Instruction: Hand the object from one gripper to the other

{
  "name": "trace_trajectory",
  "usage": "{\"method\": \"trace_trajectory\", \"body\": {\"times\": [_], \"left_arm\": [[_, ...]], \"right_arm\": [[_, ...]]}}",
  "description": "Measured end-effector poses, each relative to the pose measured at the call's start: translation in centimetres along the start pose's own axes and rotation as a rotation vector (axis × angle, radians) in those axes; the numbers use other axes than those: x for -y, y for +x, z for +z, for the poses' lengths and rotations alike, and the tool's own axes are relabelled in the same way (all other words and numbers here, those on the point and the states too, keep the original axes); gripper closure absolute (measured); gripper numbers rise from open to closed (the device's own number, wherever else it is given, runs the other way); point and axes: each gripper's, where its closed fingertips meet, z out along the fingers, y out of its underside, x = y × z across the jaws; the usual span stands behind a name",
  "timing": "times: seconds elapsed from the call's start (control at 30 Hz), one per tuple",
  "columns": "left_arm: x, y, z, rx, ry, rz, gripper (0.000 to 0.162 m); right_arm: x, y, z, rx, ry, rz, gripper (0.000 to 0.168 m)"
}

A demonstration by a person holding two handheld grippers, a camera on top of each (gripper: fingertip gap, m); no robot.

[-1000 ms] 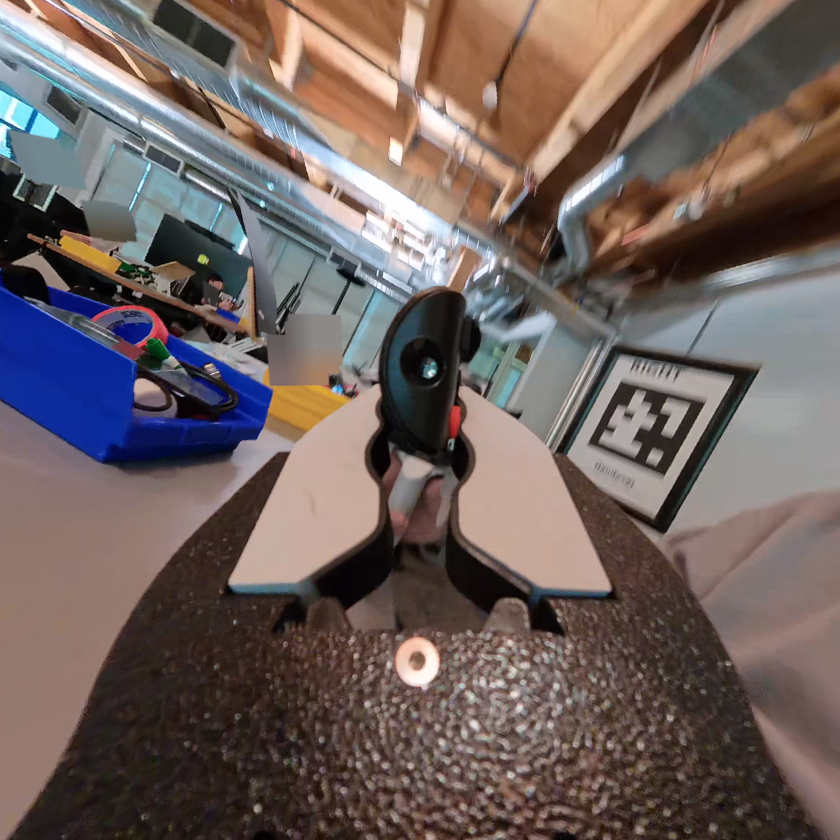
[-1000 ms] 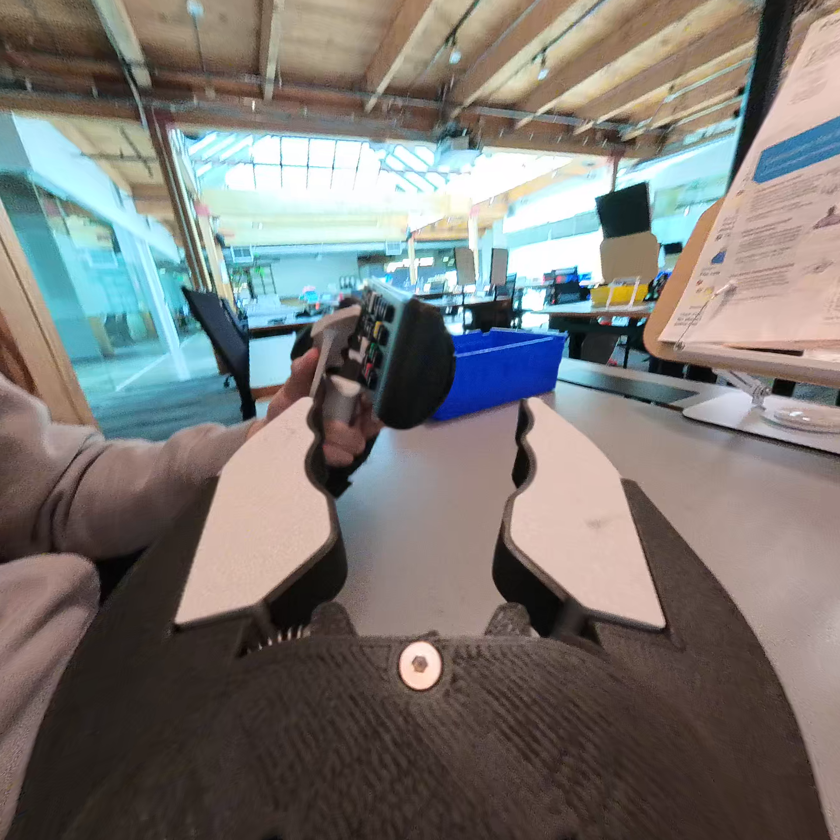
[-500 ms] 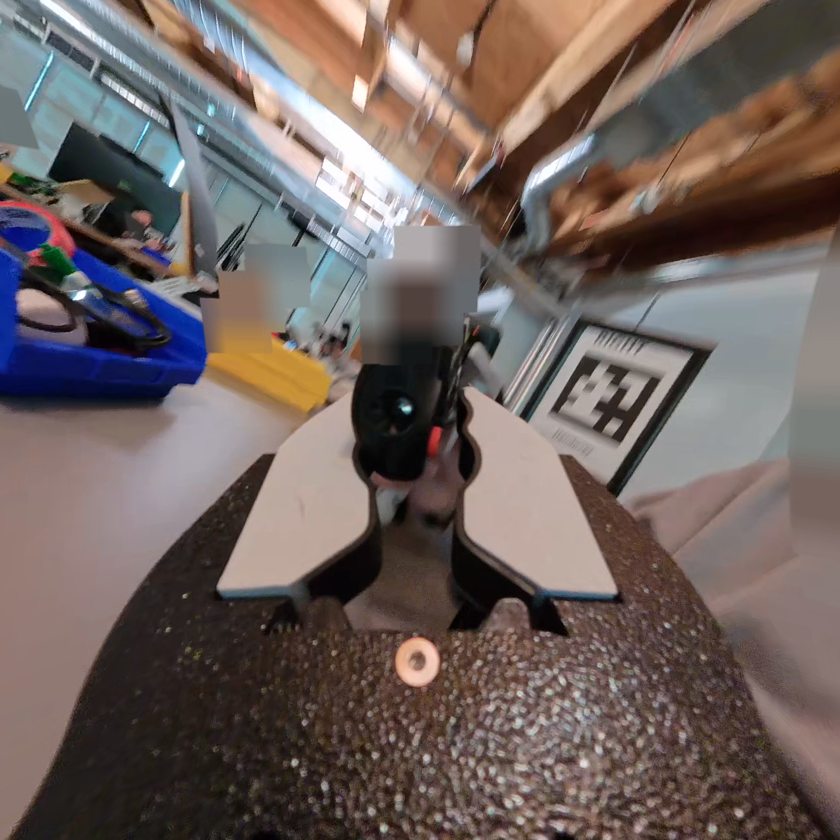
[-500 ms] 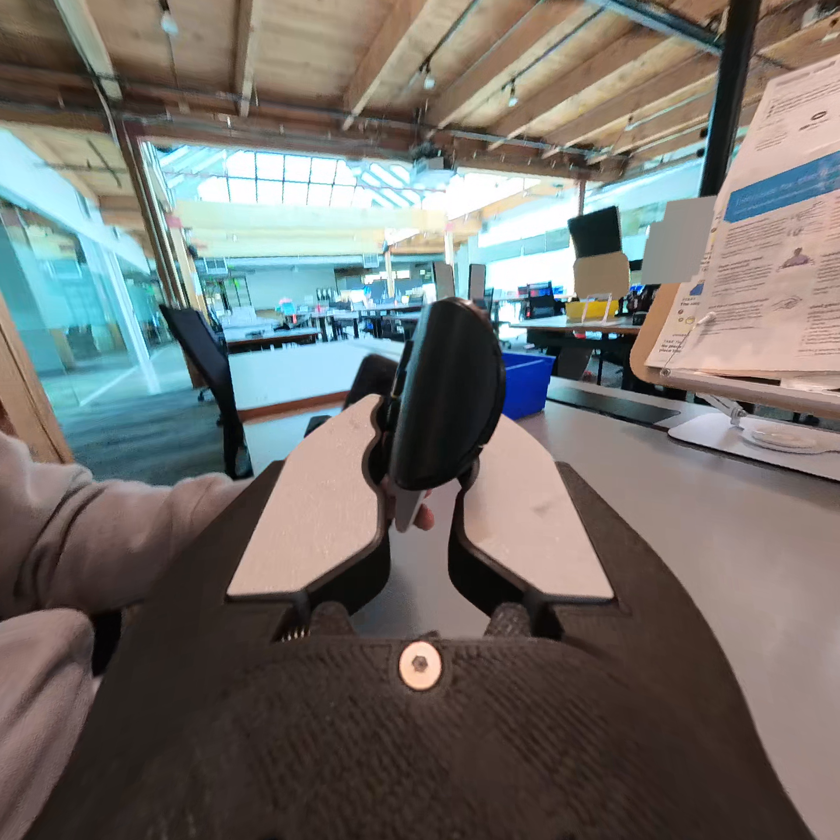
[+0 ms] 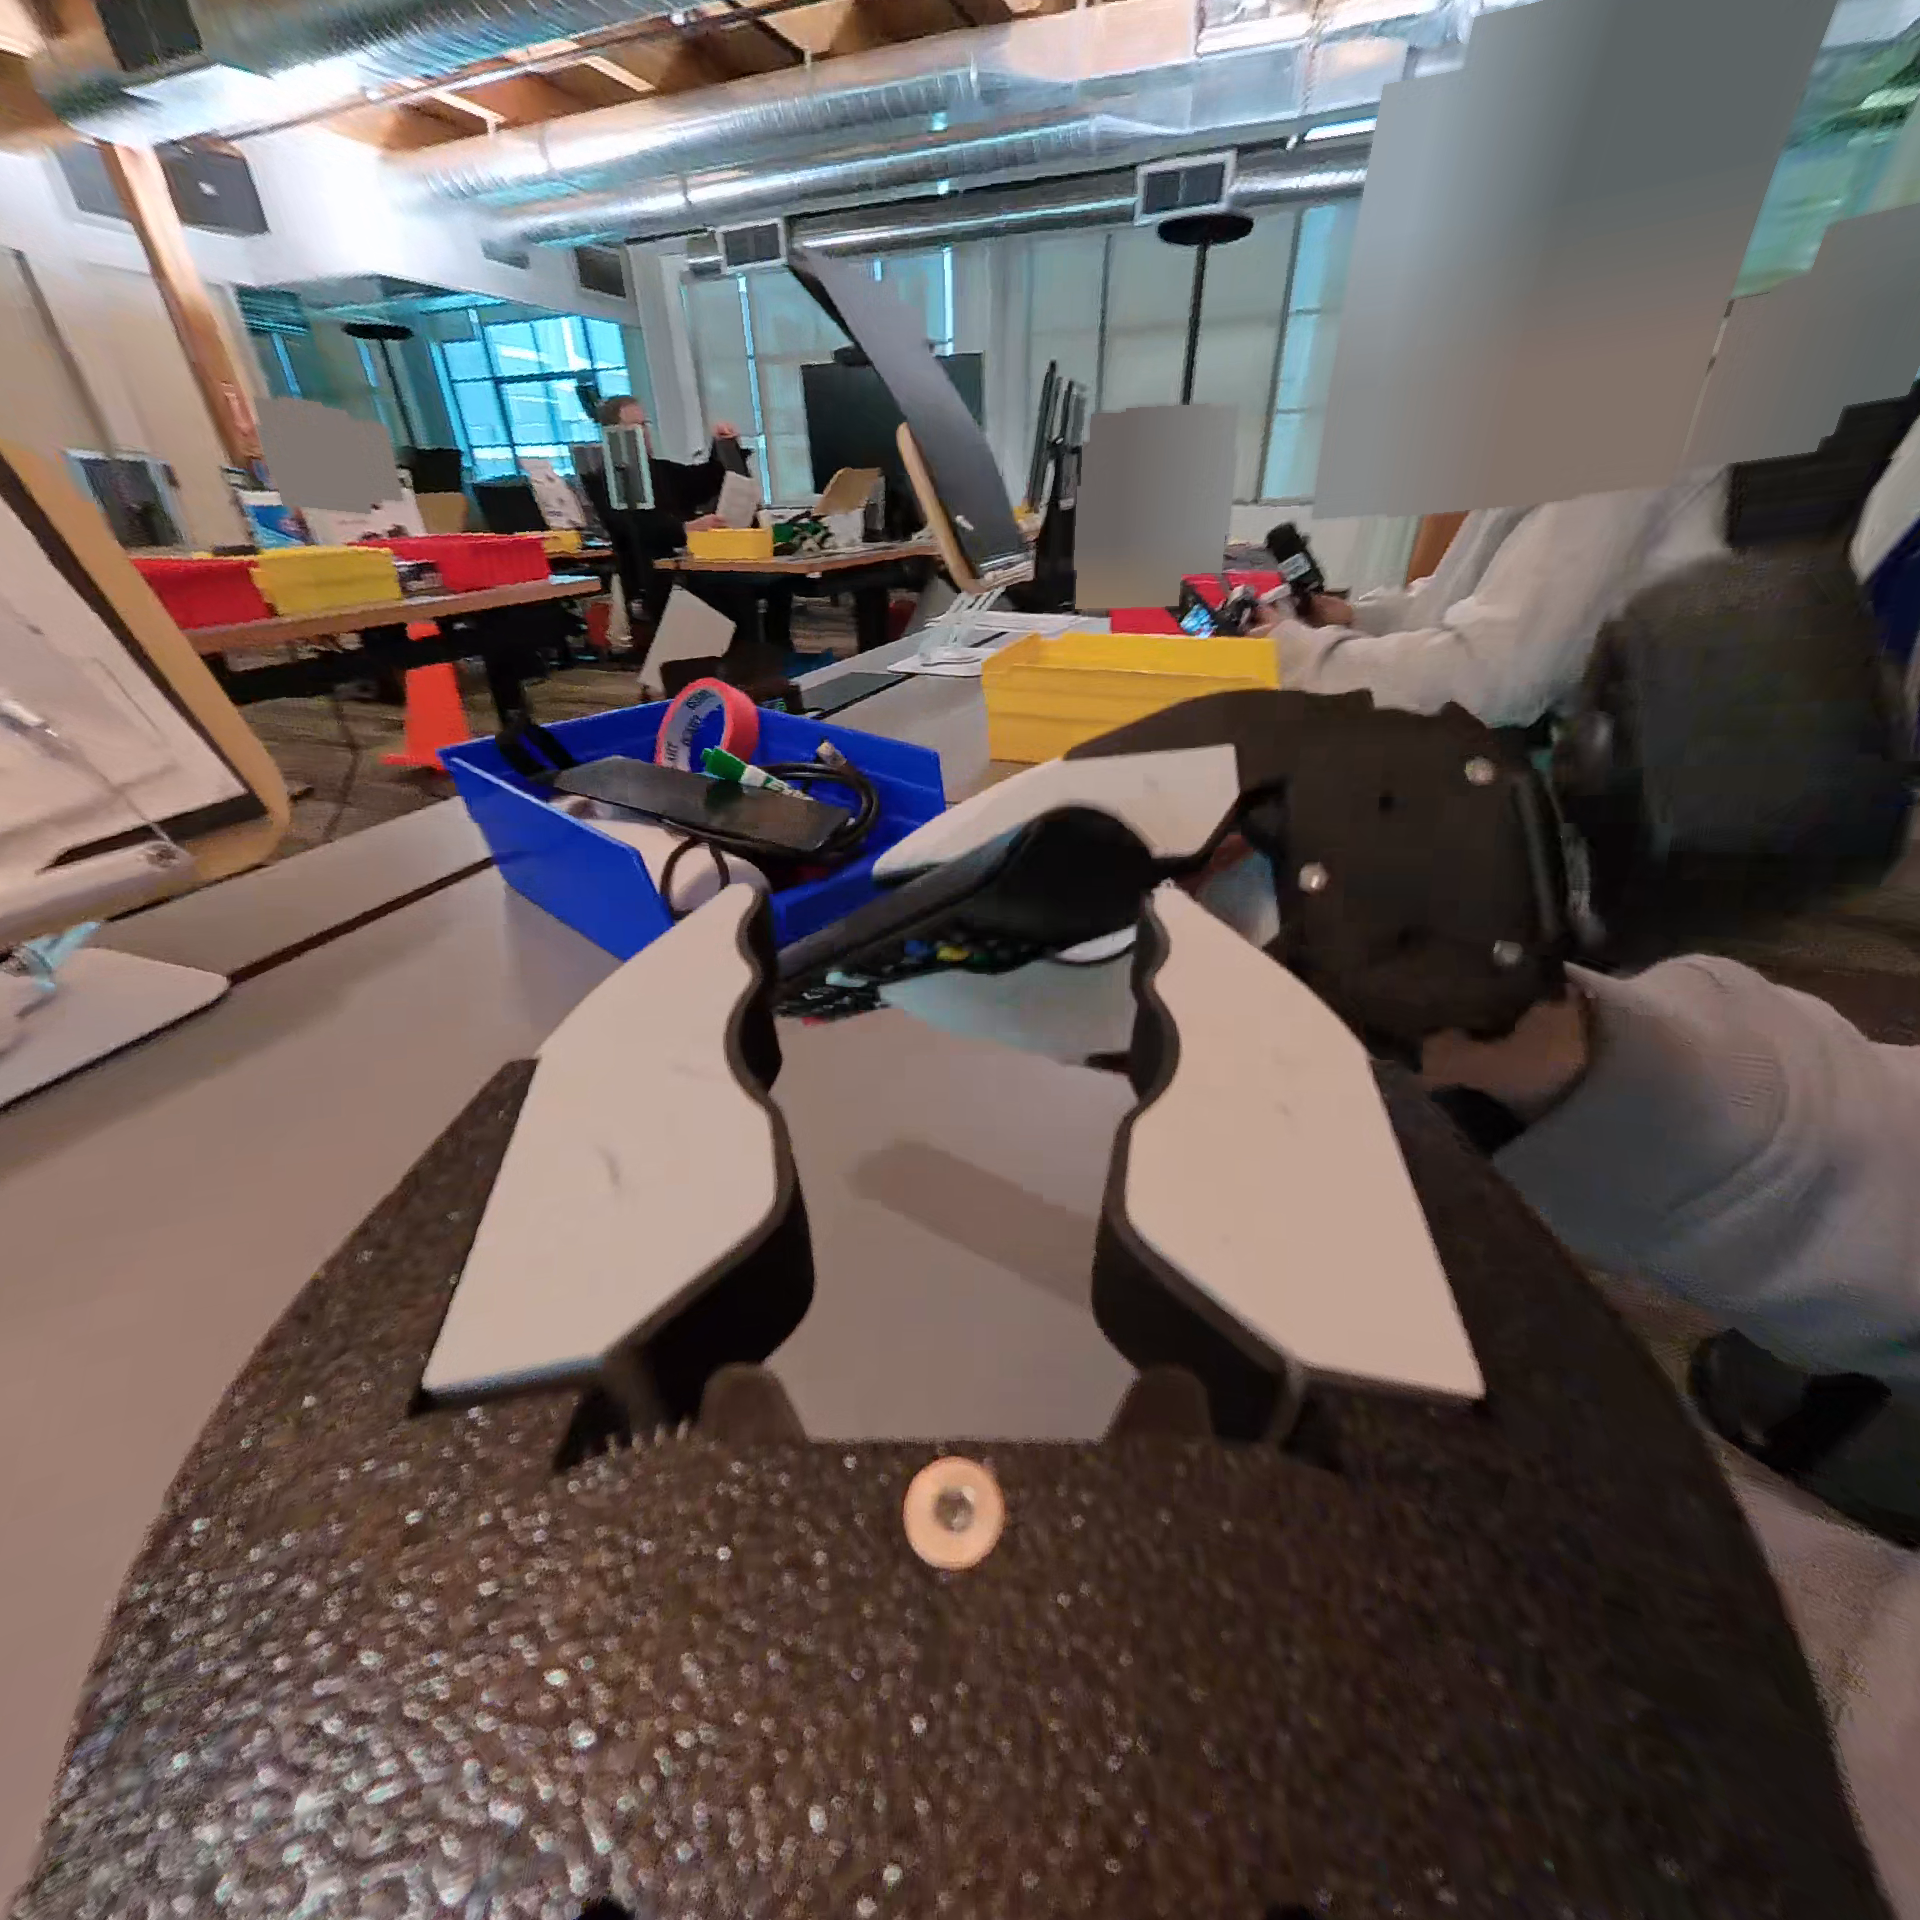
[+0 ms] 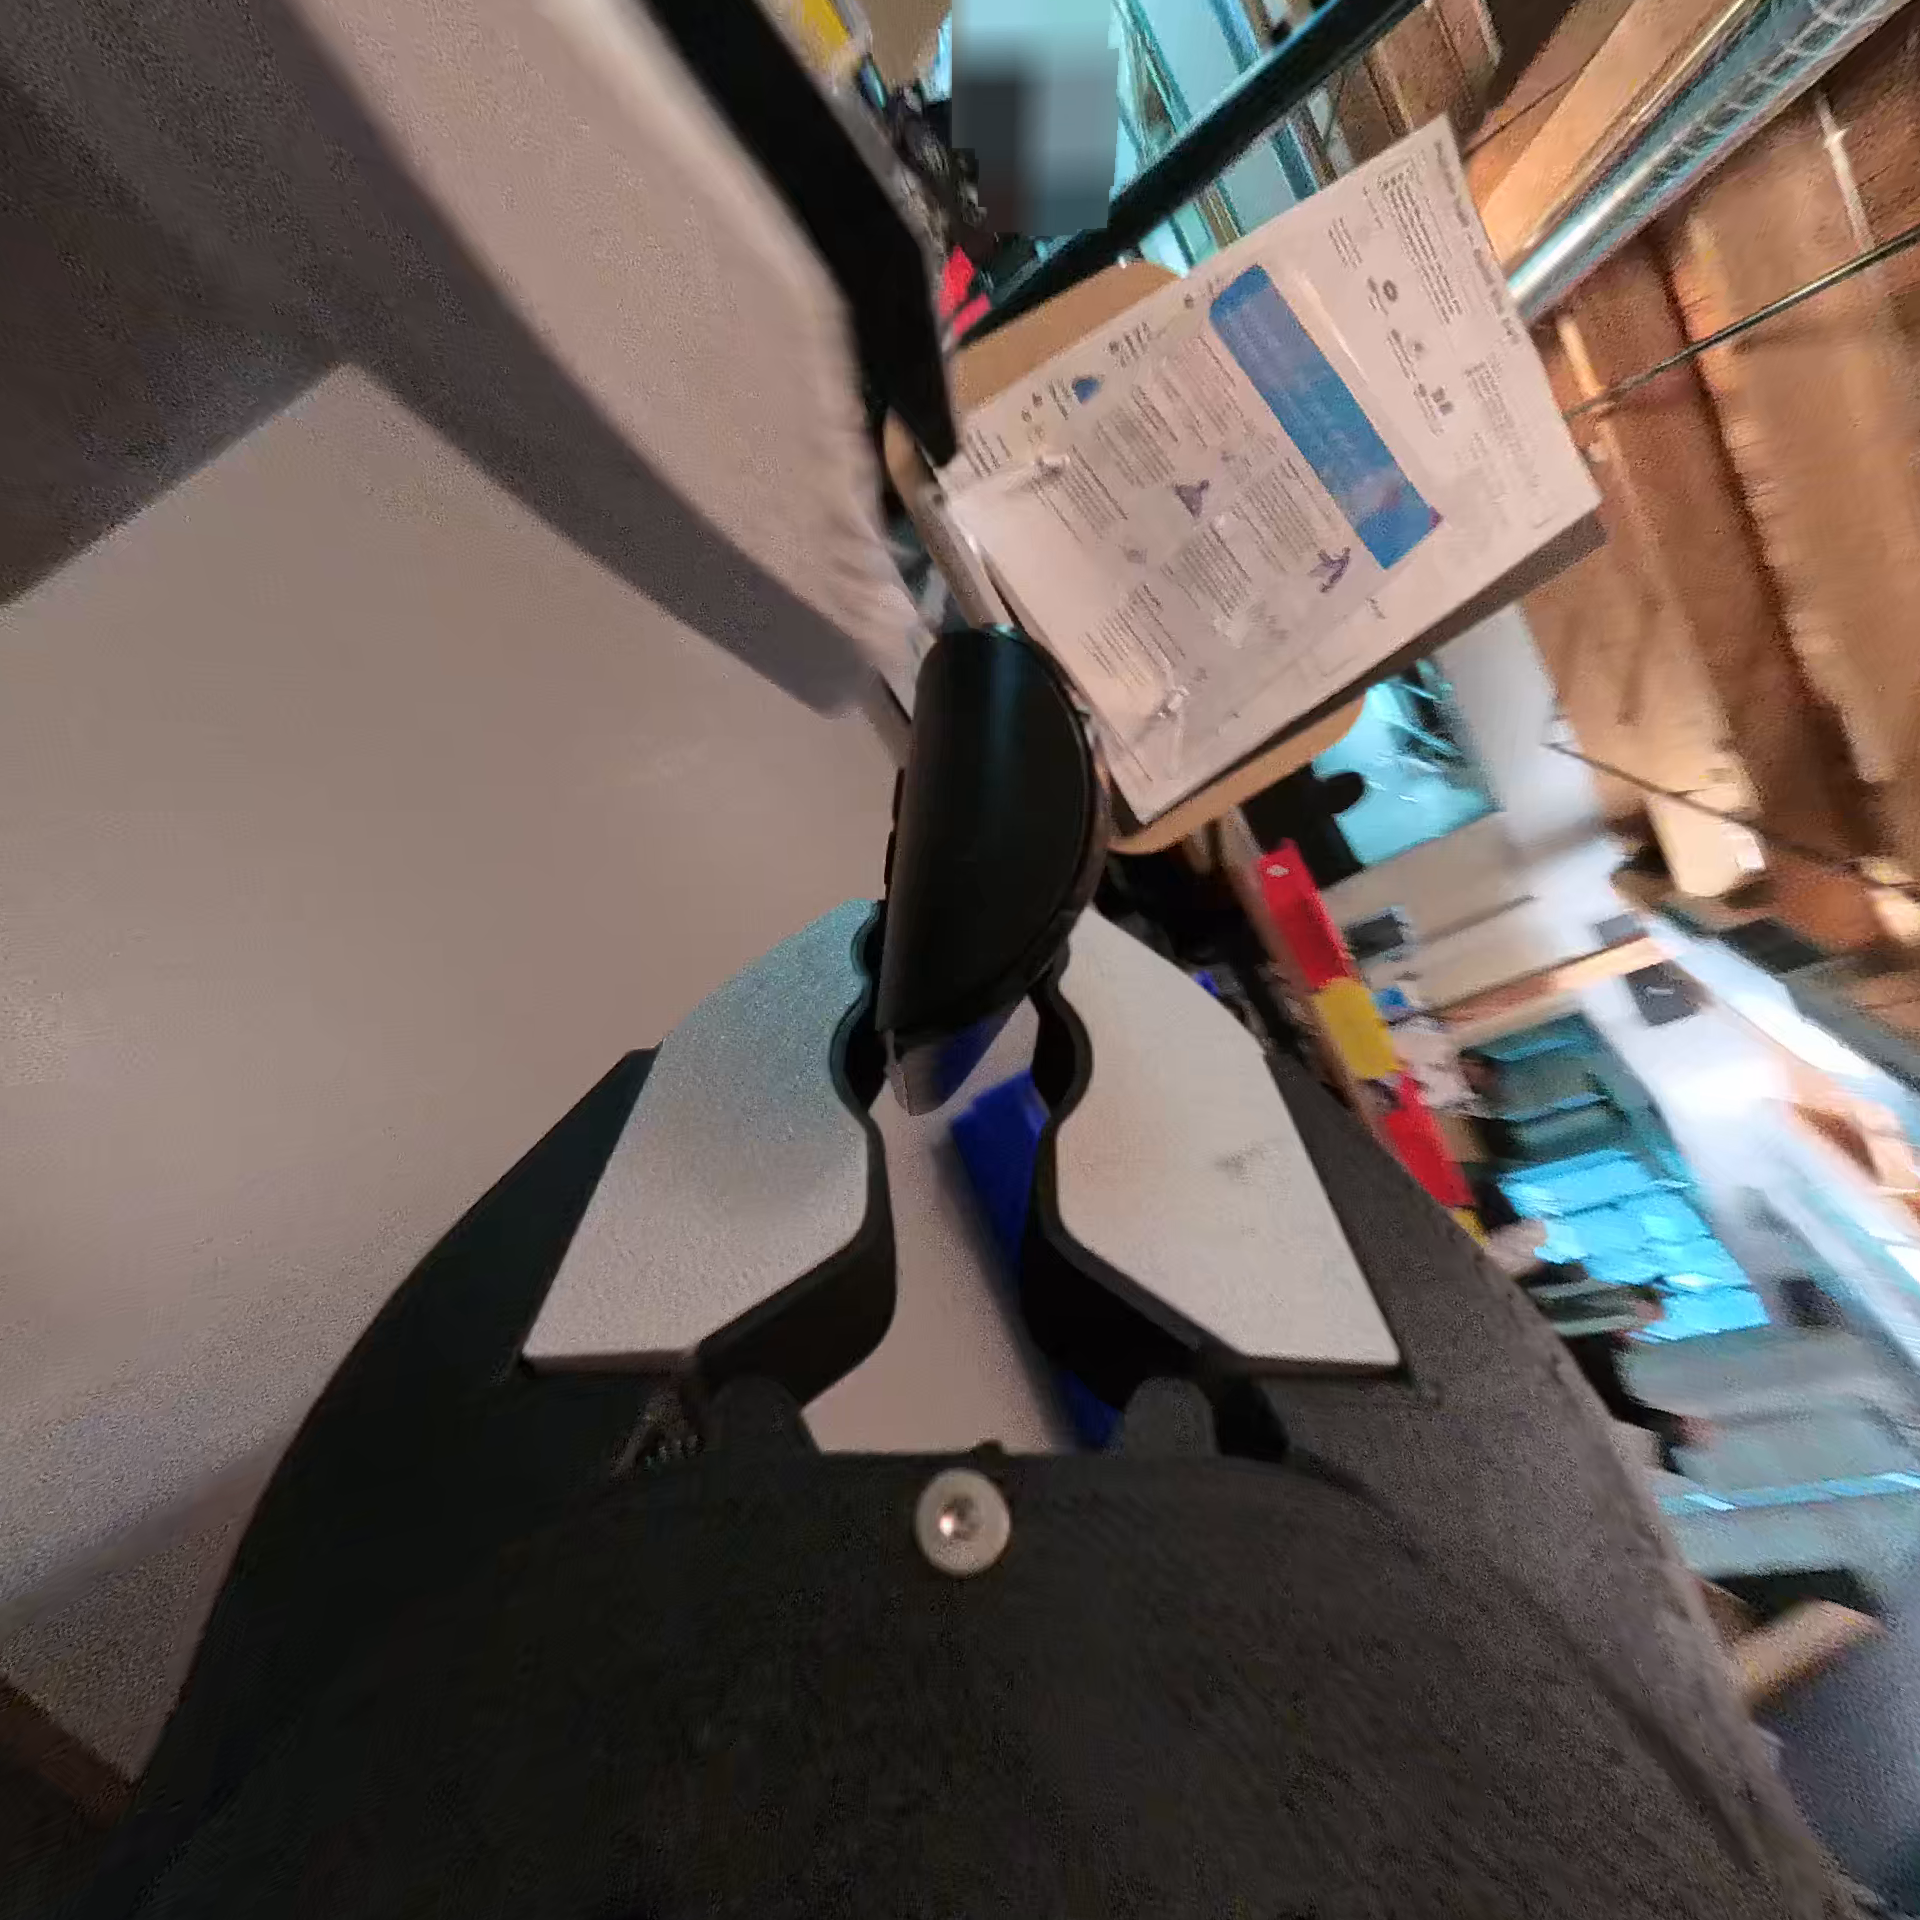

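Right wrist view: the right gripper is pinching a black remote-like object between its fingertips.

Left wrist view is showing the left gripper with its jaws standing spread and nothing between them, hovering over the grey desk. Just beyond its tips, the right gripper is clamping the object, which is lying roughly level with its coloured buttons facing down. A blue bin holding a red tape roll and cables is sitting on the desk behind.
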Motion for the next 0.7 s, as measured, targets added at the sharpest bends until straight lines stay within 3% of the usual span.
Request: {"method": "trace_trajectory", "body": {"times": [0.2,0.43,0.63,0.7], "left_arm": [[-2.1,1.4,0.9,0.062,-0.159,0.111,0.098],[-3.1,1.2,1.4,0.104,-0.185,0.120,0.105],[-1.8,1.1,1.1,0.062,-0.097,0.109,0.111],[-1.0,0.8,0.7,0.027,-0.042,0.033,0.113]], "right_arm": [[-0.1,-0.1,0.1,-0.101,-0.077,-0.184,0.143],[1.5,-1.1,-0.2,-0.143,-0.031,-0.312,0.143],[2.2,-1.2,-0.3,-0.081,0.077,-0.206,0.142],[2.8,-0.8,-0.5,-0.077,0.148,-0.140,0.127]]}}
